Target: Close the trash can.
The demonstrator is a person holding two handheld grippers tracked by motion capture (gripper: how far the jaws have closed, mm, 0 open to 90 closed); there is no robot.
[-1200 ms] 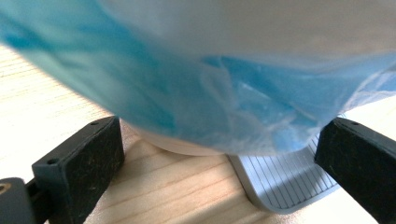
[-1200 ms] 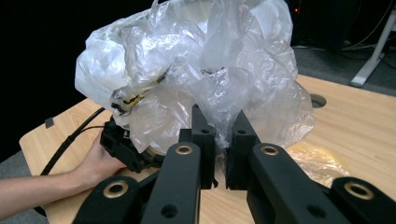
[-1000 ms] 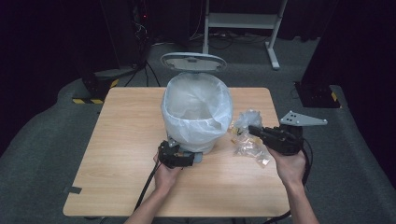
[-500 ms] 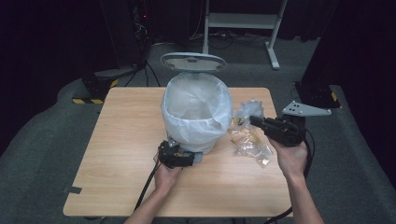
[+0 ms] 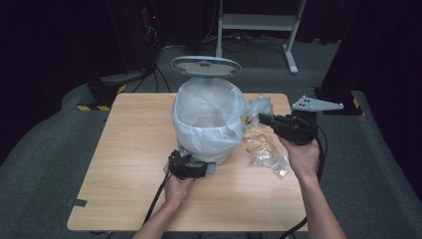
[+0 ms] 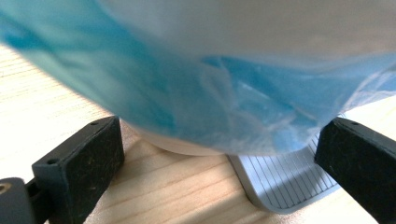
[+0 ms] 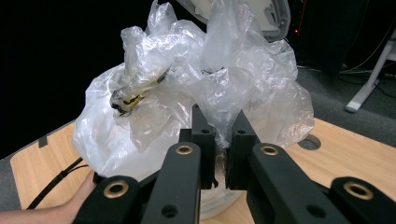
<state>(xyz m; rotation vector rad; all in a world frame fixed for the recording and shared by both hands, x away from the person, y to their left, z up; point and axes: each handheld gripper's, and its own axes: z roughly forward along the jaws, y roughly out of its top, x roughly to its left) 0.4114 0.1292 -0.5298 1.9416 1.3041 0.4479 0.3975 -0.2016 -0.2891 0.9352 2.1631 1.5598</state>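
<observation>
Lined bin apparently empty; right gripper pinches clear bag.

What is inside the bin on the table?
The bin is lined with a clear plastic bag folded over its rim. Its inside looks empty as far as visible, but the near wall hides the bottom. The open lid stands behind it.

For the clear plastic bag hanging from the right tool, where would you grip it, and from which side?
Grip the clear plastic bag at its bunched top, coming level from the table's right edge, as the right tool does: the crumpled neck fits narrow jaws, while the body hangs loose beside the lined bin.
</observation>
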